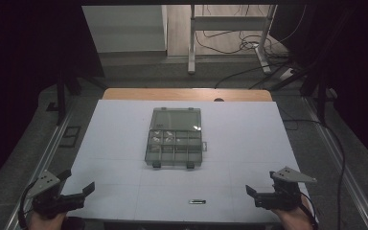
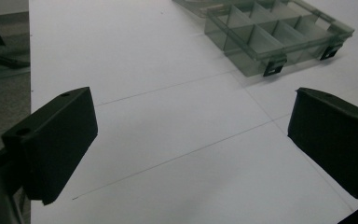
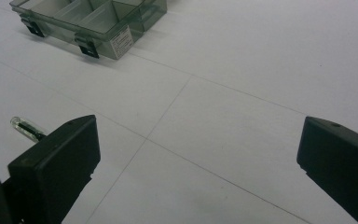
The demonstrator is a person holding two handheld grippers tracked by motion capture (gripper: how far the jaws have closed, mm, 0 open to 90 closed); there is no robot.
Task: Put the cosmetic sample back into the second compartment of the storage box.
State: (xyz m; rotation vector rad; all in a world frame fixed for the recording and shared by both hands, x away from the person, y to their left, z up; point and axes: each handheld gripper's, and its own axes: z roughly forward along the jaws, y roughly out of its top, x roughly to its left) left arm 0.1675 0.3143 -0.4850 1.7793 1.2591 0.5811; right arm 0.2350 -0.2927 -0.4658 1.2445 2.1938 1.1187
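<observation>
A clear grey compartment box (image 1: 174, 146) lies open in the middle of the white table top (image 1: 249, 143), its lid (image 1: 176, 119) folded back away from me. Some far compartments hold small pale parts. A small glass tube (image 1: 197, 201) lies near the front edge. My left gripper (image 1: 79, 187) rests open at the front left corner, with the box (image 2: 270, 37) ahead of it. Open as well, my right gripper (image 1: 254, 196) sits at the front right; between its jaws is bare table, with the tube (image 3: 25, 127) beside its left jaw and the box (image 3: 93, 23) farther off.
The white top lies on a wooden table (image 1: 187, 94) with dark floor on both sides. A desk frame (image 1: 230, 38) and loose cables (image 1: 249, 45) stand on the floor beyond. Metal rails (image 1: 345, 167) run along the floor at either side.
</observation>
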